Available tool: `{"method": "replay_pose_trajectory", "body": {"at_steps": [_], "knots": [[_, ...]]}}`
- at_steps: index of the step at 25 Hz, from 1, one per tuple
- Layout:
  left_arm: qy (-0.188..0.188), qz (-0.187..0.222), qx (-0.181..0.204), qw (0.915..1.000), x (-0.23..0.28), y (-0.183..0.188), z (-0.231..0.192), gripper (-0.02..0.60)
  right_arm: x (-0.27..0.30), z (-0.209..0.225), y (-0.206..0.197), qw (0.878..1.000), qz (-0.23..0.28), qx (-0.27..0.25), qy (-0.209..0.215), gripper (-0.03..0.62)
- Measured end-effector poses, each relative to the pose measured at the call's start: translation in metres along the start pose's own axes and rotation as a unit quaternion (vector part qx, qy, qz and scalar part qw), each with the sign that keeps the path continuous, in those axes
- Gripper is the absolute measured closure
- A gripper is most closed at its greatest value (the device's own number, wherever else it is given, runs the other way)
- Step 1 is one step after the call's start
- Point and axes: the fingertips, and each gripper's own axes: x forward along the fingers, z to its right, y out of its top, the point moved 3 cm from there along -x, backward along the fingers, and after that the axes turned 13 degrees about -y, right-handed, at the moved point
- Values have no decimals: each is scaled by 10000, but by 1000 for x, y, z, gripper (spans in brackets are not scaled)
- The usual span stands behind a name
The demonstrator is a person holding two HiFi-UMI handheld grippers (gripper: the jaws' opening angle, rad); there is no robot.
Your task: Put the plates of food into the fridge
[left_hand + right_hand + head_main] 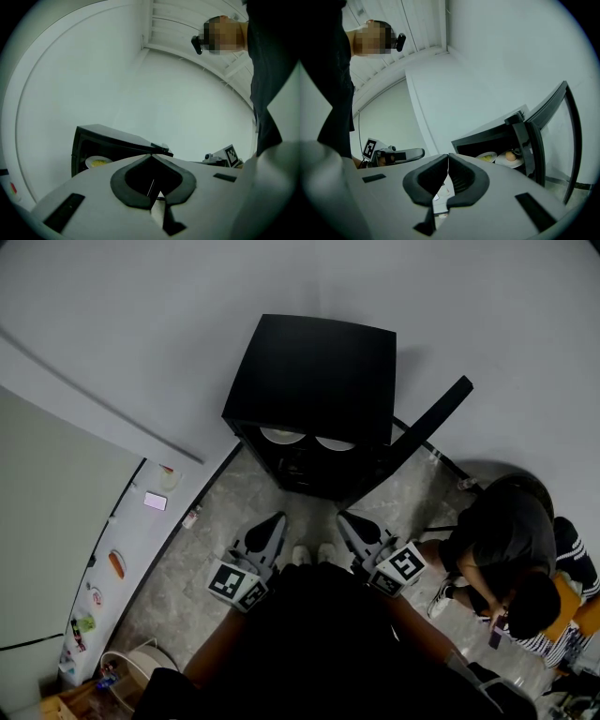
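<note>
The black fridge (314, 381) stands on the floor against the wall with its door (433, 420) swung wide to the right, which leaves the inside open to reach. The yellow-food plate (487, 157) and the egg plate (511, 159) sit side by side just within the opening, set far enough in, it seems, for the door to close over them (no other plate shows in any view, so the loading looks done). The left gripper (274, 524) and right gripper (349, 523) hover level, short of the fridge, each with jaws clenched on nothing, probably free to push the door to
</note>
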Motion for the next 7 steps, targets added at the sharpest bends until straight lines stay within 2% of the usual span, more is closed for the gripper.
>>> {"method": "replay_pose_trajectory", "body": {"at_steps": [7], "knots": [[117, -123, 362, 9992, 7, 1, 7, 558, -5, -5, -5, 9996, 66, -206, 155, 566]]}}
